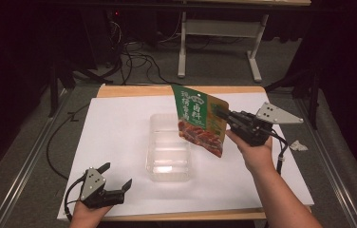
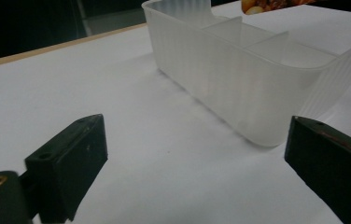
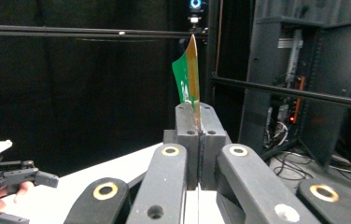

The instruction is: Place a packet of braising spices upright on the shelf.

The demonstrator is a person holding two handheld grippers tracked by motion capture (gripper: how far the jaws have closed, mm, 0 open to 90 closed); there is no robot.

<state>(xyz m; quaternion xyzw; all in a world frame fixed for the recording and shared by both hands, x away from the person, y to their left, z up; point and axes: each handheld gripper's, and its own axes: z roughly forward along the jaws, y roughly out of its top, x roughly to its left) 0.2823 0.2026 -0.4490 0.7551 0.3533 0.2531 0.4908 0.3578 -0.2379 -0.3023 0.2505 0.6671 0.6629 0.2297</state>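
Above the clear tray (image 1: 168, 164), green food pouch (image 1: 200, 119), edge-pinched, tilted.

The left gripper (image 1: 118, 176) is rested low on the table, its jaws spread wide apart. The right gripper (image 1: 220, 114) is held raised on an outstretched forearm, jaws pressed together.
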